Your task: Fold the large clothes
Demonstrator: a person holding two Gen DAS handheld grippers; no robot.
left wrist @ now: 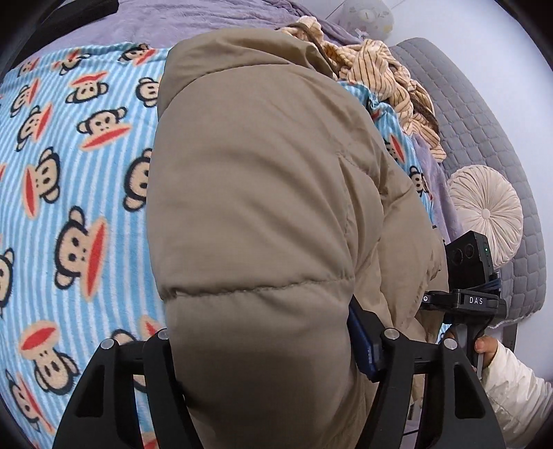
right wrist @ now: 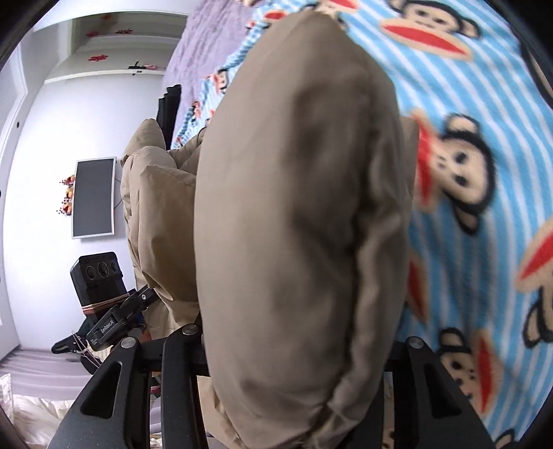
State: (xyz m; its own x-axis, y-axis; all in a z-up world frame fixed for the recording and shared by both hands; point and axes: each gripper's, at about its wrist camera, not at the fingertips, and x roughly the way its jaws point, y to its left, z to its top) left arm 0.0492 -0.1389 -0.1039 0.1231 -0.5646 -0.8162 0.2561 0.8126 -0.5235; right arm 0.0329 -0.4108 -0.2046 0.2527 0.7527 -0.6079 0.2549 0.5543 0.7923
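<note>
A tan puffer jacket point(left wrist: 262, 179) fills the middle of the left wrist view, lying over a blue striped monkey-print blanket point(left wrist: 69, 172). My left gripper point(left wrist: 273, 345) is shut on a puffy edge of the jacket, which bulges between its black fingers point(left wrist: 394, 359). In the right wrist view, my right gripper point(right wrist: 297, 349) is shut on another padded part of the jacket point(right wrist: 297, 207), held above the blanket point(right wrist: 484, 172). The fingertips are hidden by fabric in both views. The right gripper's body shows at the right of the left wrist view point(left wrist: 470, 276).
A striped cream garment point(left wrist: 383, 83) lies bunched at the back on a purple bedspread point(left wrist: 207, 24). A grey quilted headboard point(left wrist: 484, 121) and round beige cushion point(left wrist: 487, 210) stand at the right. A wall screen point(right wrist: 93, 197) shows in the right wrist view.
</note>
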